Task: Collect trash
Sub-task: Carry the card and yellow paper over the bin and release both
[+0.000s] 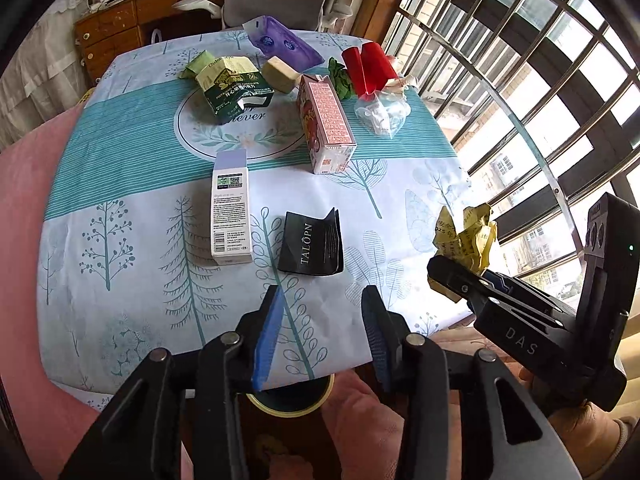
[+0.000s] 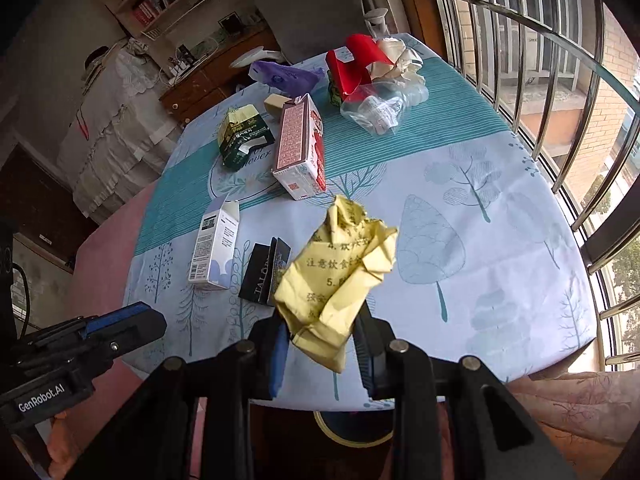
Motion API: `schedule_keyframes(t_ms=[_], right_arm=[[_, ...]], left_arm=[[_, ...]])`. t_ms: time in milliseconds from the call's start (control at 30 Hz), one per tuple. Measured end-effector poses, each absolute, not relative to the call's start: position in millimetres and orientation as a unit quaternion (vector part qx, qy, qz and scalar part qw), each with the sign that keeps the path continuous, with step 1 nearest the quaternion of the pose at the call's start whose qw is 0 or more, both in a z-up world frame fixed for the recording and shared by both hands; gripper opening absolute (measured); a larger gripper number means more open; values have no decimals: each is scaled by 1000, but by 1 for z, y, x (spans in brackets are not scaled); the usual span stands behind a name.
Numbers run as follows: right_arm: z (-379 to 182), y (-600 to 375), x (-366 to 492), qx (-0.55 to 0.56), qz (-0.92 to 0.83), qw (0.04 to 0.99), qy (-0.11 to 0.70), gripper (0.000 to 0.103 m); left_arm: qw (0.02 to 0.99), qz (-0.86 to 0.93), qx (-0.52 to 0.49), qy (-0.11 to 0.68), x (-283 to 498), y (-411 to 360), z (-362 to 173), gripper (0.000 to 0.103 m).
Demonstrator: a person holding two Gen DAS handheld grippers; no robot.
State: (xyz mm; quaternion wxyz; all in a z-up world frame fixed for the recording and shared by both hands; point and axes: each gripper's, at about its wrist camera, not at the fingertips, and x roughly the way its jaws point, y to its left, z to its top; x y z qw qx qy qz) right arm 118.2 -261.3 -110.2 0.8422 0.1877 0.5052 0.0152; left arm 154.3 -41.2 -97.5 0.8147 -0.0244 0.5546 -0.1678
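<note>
Our right gripper (image 2: 320, 344) had its jaws squeezed on a crumpled yellow paper (image 2: 338, 276), and the paper stuck up between the blue pads above the near edge of the table (image 2: 520, 240). Our left gripper (image 1: 324, 332) had its jaws spread apart with nothing between them. Just under both grippers, below the table edge, we could see the round rim of a bin (image 1: 290, 406). We think we were at the step of carrying the yellow paper to that bin. Next we would need to hold the paper right over the rim and then let the jaws open. Farther out on the table more trash lay waiting: a black card (image 1: 312, 246), a white box (image 1: 231, 208), a pink carton (image 1: 326, 120), a green wrapper (image 1: 230, 88), a purple bag (image 1: 280, 42), a red wrapper (image 1: 368, 66) and a clear bag (image 1: 382, 114).
</note>
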Motion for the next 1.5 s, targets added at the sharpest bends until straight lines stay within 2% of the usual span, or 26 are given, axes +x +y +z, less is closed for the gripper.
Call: schedule_keyframes(t_ms=[67, 200, 367, 500, 933, 1033, 1067, 1100, 1167, 1367, 1500], right_arm=[[-107, -262, 113, 174, 9, 848, 501, 29], [-105, -273, 110, 176, 6, 851, 495, 29], [-115, -282, 110, 187, 7, 845, 500, 29], [-123, -286, 113, 188, 14, 840, 509, 29], [-147, -311, 120, 204, 13, 822, 531, 29], [-150, -315, 120, 207, 13, 821, 533, 29], [-151, -315, 120, 207, 14, 820, 534, 29], [-152, -315, 120, 207, 14, 819, 534, 29], [-152, -314, 118, 207, 15, 819, 535, 29], [-148, -300, 111, 197, 24, 820, 538, 29], [-137, -283, 100, 187, 34, 822, 536, 29]], left_arm=[[818, -164, -23, 550, 160, -42, -101, 76], [808, -166, -36, 565, 178, -47, -116, 81], [796, -178, -35, 577, 198, -66, -136, 83], [786, -171, -14, 594, 213, -80, -158, 90], [766, -131, -1, 629, 245, -86, -205, 90], [766, -126, 11, 631, 245, -89, -208, 88], [767, -123, 19, 629, 243, -90, -207, 83], [772, -117, 33, 623, 241, -93, -206, 67], [776, -112, 62, 617, 240, -94, -202, 46], [781, -119, 43, 611, 224, -80, -188, 42], [798, -138, 34, 585, 198, -69, -156, 42]])
